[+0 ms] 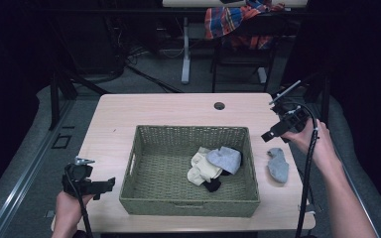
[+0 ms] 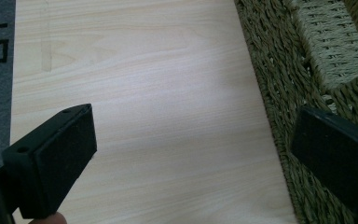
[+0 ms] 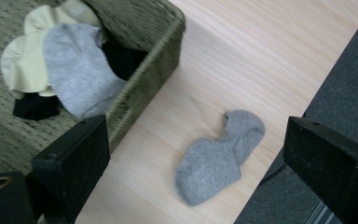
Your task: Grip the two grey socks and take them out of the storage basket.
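Observation:
A woven green basket (image 1: 139, 163) (image 3: 165, 42) stands mid-table and holds a cream sock (image 1: 201, 167) (image 3: 21, 60), a grey sock (image 1: 225, 158) (image 3: 77, 70) and a black sock (image 1: 212, 185) (image 3: 32, 107). Another grey sock (image 1: 278, 164) (image 3: 219, 156) lies flat on the wood to the right of the basket. My right gripper (image 1: 273, 134) (image 3: 196, 158) hovers open above and behind that loose sock, with nothing between its jaws. My left gripper (image 1: 106, 184) (image 2: 191, 154) stays open and empty over bare wood beside the basket's left wall (image 2: 279, 93).
The light wooden table (image 1: 163, 109) has a cable hole (image 1: 220, 105) near its far edge. Grey floor (image 3: 345, 74) lies close past the table's right edge. A chair with a plaid cloth (image 1: 238, 22) stands beyond the table.

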Demonstrator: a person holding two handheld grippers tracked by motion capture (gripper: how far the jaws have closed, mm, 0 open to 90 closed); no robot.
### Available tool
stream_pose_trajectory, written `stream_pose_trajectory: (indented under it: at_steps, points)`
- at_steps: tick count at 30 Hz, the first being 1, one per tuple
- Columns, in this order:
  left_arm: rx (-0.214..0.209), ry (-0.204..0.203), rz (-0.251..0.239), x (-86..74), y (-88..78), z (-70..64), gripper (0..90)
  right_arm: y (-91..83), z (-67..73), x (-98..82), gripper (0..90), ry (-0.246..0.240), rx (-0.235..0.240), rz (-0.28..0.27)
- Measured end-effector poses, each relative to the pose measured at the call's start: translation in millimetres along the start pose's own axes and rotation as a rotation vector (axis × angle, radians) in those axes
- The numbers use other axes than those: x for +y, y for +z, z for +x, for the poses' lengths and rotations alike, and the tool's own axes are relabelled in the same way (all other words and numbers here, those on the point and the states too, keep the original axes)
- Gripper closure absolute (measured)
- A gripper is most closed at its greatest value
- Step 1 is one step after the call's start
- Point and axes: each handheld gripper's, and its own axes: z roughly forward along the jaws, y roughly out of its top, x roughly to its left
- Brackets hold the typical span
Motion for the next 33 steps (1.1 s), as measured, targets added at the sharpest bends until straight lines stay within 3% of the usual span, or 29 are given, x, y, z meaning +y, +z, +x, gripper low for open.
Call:
stream_pose_trajectory:
  at_steps: [6,10,20,25,33]
  points:
    - [-0.001,0.001,0.001,0.2,0.1,-0.2,0.6,-11.2,15.8,21.3,4.5,-0.058,0.001,0.010]
    - [-0.002,0.002,0.001,0.4,0.4,-0.5,0.6,-8.2,28.7,34.2,3.7,-0.086,0.011,0.022]
    - [-0.002,0.003,-0.005,1.6,0.8,-0.9,0.6,13.5,59.1,58.5,3.6,-0.160,0.052,0.071]
    - [-0.003,0.006,-0.005,2.2,1.2,-1.4,0.6,20.3,65.6,63.1,4.0,-0.179,0.057,0.072]
    - [-0.003,0.006,-0.007,2.1,1.1,-1.4,0.6,48.4,73.3,59.5,6.4,-0.179,0.103,0.061]
